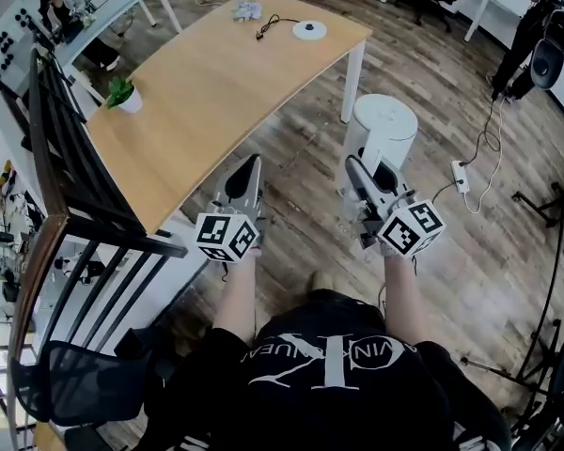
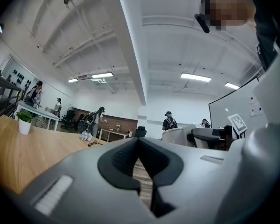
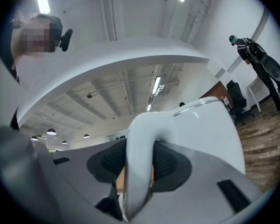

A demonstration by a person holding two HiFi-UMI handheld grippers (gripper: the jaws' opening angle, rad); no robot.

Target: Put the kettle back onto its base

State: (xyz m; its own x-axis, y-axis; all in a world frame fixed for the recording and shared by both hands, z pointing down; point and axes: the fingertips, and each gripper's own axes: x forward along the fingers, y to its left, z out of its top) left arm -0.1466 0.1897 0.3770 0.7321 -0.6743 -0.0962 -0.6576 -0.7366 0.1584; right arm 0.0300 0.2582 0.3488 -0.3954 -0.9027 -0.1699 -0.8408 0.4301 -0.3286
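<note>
White kettle [image 1: 387,128], white base [image 1: 309,30], pale wooden table [image 1: 207,101]

Wood-plank floor [image 1: 508,252], long wooden table [image 1: 207,92], black railing [image 1: 122,236], ceiling strip lights [image 2: 195,77]

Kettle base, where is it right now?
Head view: the kettle base lies near the far end of the wooden table, beside its black cord.
</note>
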